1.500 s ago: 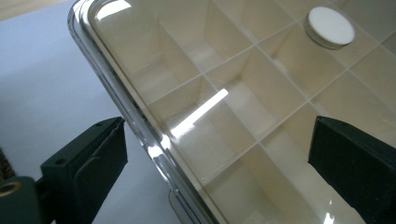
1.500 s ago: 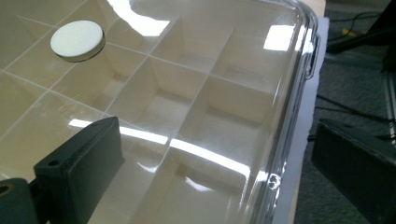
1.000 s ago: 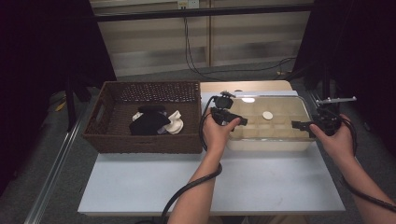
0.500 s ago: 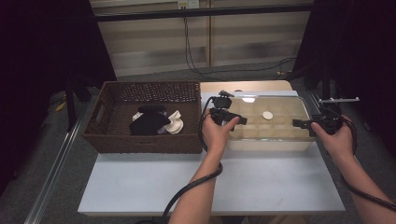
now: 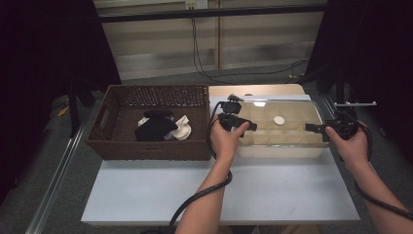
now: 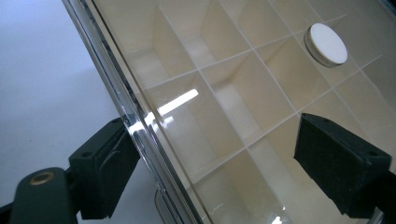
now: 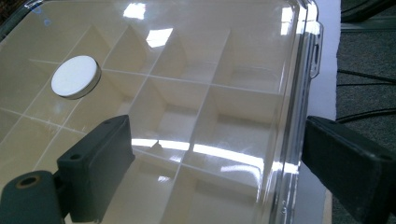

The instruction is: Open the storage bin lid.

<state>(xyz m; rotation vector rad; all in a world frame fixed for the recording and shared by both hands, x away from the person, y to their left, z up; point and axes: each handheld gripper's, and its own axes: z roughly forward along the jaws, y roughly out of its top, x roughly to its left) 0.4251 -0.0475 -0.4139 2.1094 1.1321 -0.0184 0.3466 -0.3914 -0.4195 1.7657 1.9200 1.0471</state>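
Note:
A cream box (image 5: 287, 146) divided into compartments stands on the white table under a clear lid (image 6: 135, 116). A white round disc (image 5: 278, 120) (image 6: 327, 44) (image 7: 74, 77) rests on the lid near its middle. My left gripper (image 5: 243, 124) (image 6: 210, 154) straddles the lid's left rim, one jaw outside the box and one over the lid. Its jaws have just been closing, and a wide gap still stands between them. My right gripper (image 5: 314, 127) (image 7: 219, 158) straddles the lid's right rim (image 7: 294, 116) the same way, open.
A brown wicker basket (image 5: 146, 146) stands left of the box, touching it, with a black item (image 5: 156, 126) and a white item (image 5: 181, 127) inside. Bare white table (image 5: 272, 190) lies in front. Cables run across the floor behind.

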